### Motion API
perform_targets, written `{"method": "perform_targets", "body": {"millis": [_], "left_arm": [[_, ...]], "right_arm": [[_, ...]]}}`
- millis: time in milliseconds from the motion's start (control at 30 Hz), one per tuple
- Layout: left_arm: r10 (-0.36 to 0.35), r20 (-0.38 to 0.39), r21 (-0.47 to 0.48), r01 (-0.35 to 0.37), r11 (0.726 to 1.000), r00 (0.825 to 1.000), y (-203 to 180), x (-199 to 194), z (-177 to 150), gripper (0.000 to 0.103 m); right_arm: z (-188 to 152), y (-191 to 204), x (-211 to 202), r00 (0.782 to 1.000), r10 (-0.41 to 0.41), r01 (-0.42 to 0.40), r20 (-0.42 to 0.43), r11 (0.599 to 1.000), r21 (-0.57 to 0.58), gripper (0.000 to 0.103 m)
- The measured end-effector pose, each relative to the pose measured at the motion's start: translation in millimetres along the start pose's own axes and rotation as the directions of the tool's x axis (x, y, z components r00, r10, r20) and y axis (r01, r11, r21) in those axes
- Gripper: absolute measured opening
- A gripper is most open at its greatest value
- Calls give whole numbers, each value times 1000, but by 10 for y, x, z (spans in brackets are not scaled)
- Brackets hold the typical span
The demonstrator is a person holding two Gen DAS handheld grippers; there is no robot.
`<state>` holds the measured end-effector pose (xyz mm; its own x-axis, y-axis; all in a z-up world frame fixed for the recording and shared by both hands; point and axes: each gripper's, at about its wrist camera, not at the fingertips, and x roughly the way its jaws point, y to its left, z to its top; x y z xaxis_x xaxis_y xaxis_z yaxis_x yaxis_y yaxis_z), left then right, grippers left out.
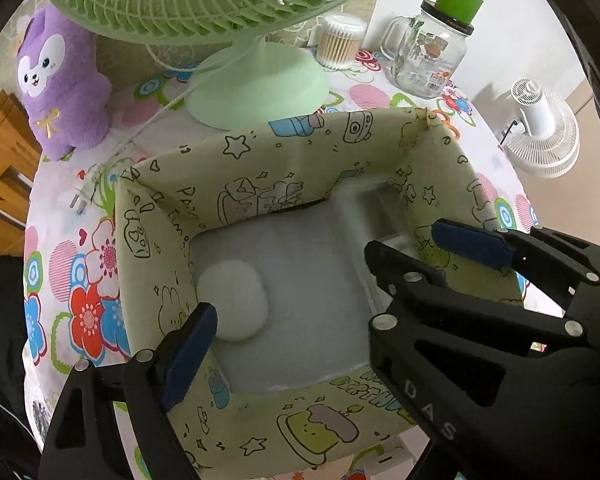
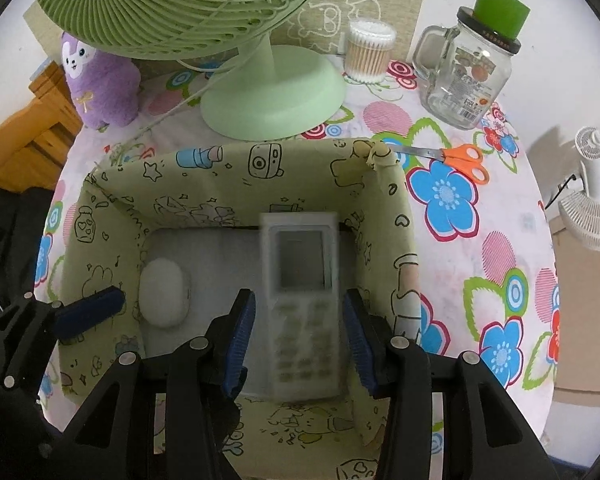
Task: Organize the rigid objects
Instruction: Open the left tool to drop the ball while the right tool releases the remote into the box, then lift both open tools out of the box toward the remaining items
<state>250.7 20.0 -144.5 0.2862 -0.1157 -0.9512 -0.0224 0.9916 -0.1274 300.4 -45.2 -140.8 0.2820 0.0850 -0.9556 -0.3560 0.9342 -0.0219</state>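
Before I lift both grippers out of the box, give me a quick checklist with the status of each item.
1. White oval object lies on the box floor: ok.
2. Left gripper jaws open, clear of it: ok.
3. Remote inside the box: ok.
4. Right gripper pads clear of the remote: ok, gaps on both sides.
5. Remote at rest: cannot tell, it looks blurred.
6. Scissors put away: not ok, they lie outside.

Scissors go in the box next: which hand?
Right: scissors lie off the box's right corner, on the right gripper's side; its jaws straddle the remote without gripping; the left gripper is at the box's left end.
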Motion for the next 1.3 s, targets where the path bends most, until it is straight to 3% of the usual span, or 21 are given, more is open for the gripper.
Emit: {"method": "perform_targets", "body": {"millis": [100, 200, 467, 1067, 1300], "left_arm": [[6, -3, -7, -6, 1000, 1000, 7, -24, -3, 90], [16, -2, -1, -16, 1000, 1000, 10, -60, -16, 91], [33, 39, 13, -34, 999, 999, -47, -318, -89, 92], [75, 133, 25, -79, 997, 988, -167, -926, -382, 95], [93, 163, 21, -97, 995, 982, -196, -1096, -552, 96]], "right_arm": [[3, 3, -8, 1000, 30, -30, -10, 999, 15, 65], [-21, 5, -44, 999, 49, -48, -15, 998, 34, 70], [-133, -9, -269, 998, 66, -65, -7, 994, 83, 78], [-452, -65, -969, 992, 18, -24, 128, 999, 43, 96], [-648, -128, -1177, 986, -23, 16, 162, 999, 42, 96]]}}
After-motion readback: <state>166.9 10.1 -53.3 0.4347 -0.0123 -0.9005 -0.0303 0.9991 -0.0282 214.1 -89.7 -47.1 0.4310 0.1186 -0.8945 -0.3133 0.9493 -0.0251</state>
